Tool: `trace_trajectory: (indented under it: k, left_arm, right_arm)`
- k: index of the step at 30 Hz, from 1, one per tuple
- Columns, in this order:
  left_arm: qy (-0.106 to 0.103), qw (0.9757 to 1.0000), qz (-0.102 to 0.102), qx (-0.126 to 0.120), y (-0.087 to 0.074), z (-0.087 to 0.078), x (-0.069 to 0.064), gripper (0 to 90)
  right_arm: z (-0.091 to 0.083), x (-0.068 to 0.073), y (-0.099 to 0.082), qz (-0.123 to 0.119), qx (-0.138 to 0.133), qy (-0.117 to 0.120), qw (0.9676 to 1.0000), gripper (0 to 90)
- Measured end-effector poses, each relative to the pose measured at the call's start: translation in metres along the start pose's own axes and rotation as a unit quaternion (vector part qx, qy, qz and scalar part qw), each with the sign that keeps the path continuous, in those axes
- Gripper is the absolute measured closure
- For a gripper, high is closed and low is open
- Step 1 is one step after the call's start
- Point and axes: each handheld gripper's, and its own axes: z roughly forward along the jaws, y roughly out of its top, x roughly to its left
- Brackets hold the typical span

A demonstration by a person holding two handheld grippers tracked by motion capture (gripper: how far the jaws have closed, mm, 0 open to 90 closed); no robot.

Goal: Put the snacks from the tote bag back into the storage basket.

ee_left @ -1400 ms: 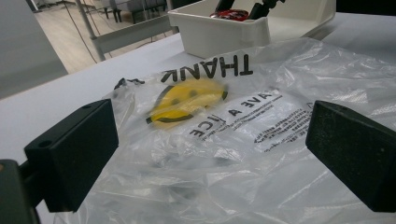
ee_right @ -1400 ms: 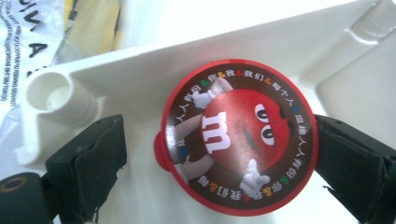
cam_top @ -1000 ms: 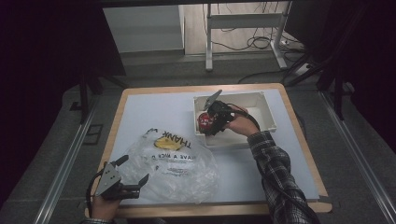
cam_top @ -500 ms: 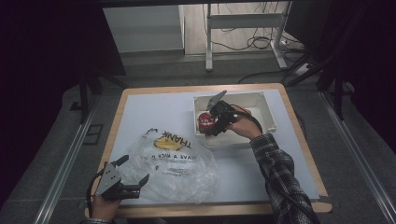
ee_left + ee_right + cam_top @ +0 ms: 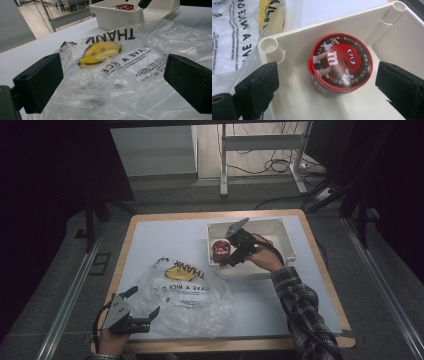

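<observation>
Round tub: short cylinder with a glossy red-rimmed lid, a small pull tab at its edge and a printed red cartoon face; it stands upright in a corner of the bin.

Bin: rectangular, smooth white hard plastic, moulded round posts in the corners; it sits toward the far right of the worktop, a matt pale sheet edged in wood.

Bag: thin, clear, crinkled film printed with black letters and a yellow smiley, lying flat near the front left.

Right gripper: jaws wide apart, one on each side of the tub, not touching it.

Left gripper: jaws wide open over the bag's edge, gripping nothing.
</observation>
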Motion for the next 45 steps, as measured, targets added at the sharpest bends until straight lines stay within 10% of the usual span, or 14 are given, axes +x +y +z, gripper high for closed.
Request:
trace_trajectory:
  k: [45]
  left_arm:
    - [-0.002, 1.0000, -0.001, -0.002, 0.000, -0.001, 0.000, 2.4]
  right_arm:
    - [-0.021, 0.016, -0.026, 0.033, -0.048, -0.017, 0.9981, 5.3]
